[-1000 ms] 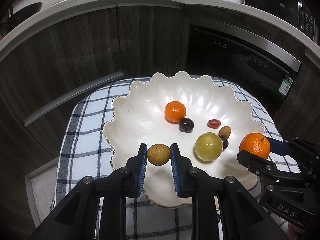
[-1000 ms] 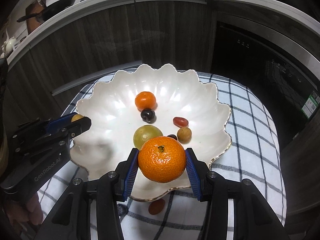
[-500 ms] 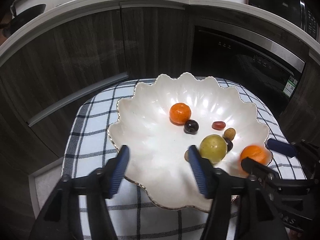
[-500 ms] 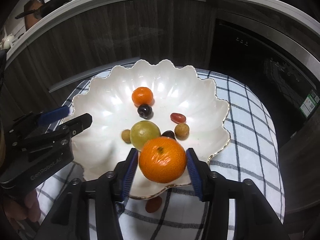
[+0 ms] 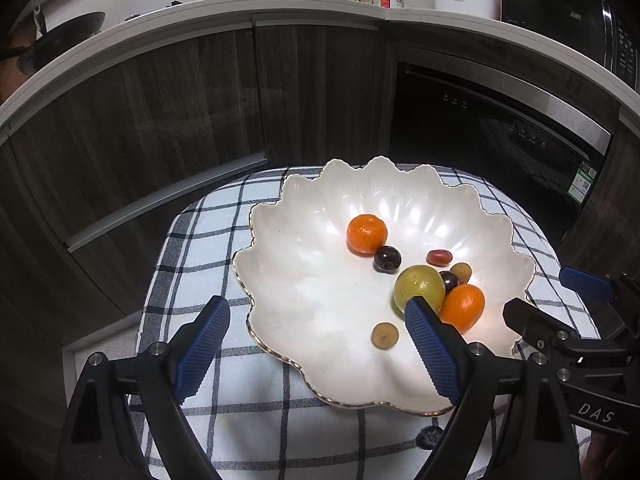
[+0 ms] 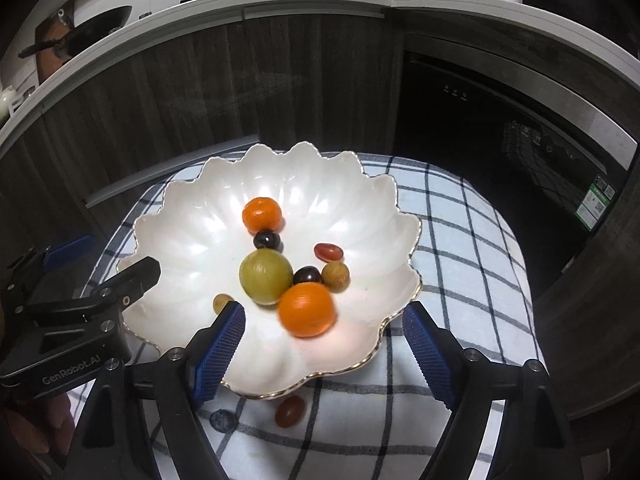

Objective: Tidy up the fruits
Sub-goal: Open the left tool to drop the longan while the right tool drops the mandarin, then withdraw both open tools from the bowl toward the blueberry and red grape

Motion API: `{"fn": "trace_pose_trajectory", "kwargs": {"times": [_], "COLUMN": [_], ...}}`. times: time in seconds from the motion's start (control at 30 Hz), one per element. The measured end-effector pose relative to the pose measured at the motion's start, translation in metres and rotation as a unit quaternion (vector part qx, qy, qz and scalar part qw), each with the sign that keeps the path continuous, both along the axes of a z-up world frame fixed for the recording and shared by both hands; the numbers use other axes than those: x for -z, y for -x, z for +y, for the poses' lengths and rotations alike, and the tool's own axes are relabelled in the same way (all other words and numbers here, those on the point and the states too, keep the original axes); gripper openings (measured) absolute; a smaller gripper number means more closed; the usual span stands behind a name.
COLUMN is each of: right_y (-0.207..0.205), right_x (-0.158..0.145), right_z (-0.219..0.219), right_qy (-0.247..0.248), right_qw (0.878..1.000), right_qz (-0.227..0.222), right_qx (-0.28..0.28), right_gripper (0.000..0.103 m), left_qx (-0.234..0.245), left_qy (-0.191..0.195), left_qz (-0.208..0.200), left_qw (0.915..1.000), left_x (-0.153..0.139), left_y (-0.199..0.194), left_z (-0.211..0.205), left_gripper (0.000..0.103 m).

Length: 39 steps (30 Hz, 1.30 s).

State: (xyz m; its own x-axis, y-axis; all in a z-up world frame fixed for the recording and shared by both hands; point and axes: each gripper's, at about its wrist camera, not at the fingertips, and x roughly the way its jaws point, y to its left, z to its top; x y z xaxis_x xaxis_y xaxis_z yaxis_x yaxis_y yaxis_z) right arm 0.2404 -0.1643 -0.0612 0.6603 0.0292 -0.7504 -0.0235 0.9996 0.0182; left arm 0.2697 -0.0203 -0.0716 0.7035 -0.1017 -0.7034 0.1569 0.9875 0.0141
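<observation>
A white scalloped bowl (image 5: pixel 320 280) (image 6: pixel 192 240) sits on a checked cloth. In it lie two mandarins (image 5: pixel 367 234) (image 5: pixel 462 306), a green fruit (image 5: pixel 419 287), two dark fruits, a red one (image 5: pixel 439 257) and two small brown ones (image 5: pixel 385 335). The near mandarin (image 6: pixel 306 309) looks blurred, just inside the bowl's front. My left gripper (image 5: pixel 316 344) is open and empty at the bowl's near left rim. My right gripper (image 6: pixel 320 344) is open and empty at the bowl's front rim.
A red fruit (image 6: pixel 290 411) and a dark blue one (image 6: pixel 222 419) lie on the checked cloth (image 6: pixel 460 248) in front of the bowl. Dark wooden cabinets (image 5: pixel 160 120) and a black oven (image 5: pixel 500 132) stand behind the table.
Both grippers opened. The left one let the small brown fruit fall into the bowl, the right one released the mandarin into the bowl. Both pulled back a little.
</observation>
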Motion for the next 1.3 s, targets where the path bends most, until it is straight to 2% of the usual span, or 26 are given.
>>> {"fn": "trace_pose_trajectory", "kwargs": {"times": [0.77,1.3], "right_y": [0.029,0.061], "right_x": [-0.025,-0.028], "right_z": [-0.002,-0.014], "right_qy": [0.007,0.018], "right_qw": [0.999,0.999], "right_qz": [-0.032,-0.042], "right_qx": [0.011,0.014], "right_gripper": [0.082,0.082], "left_qx": [-0.003,-0.004], "left_qy": [-0.003,-0.005], "left_qz": [-0.021,-0.03], "left_qw": [0.9998,0.9995], "left_x": [-0.024,-0.025], "left_y": [0.036,0.07], "left_z": [0.005,-0.007], "left_gripper": [0.092,0.092]}}
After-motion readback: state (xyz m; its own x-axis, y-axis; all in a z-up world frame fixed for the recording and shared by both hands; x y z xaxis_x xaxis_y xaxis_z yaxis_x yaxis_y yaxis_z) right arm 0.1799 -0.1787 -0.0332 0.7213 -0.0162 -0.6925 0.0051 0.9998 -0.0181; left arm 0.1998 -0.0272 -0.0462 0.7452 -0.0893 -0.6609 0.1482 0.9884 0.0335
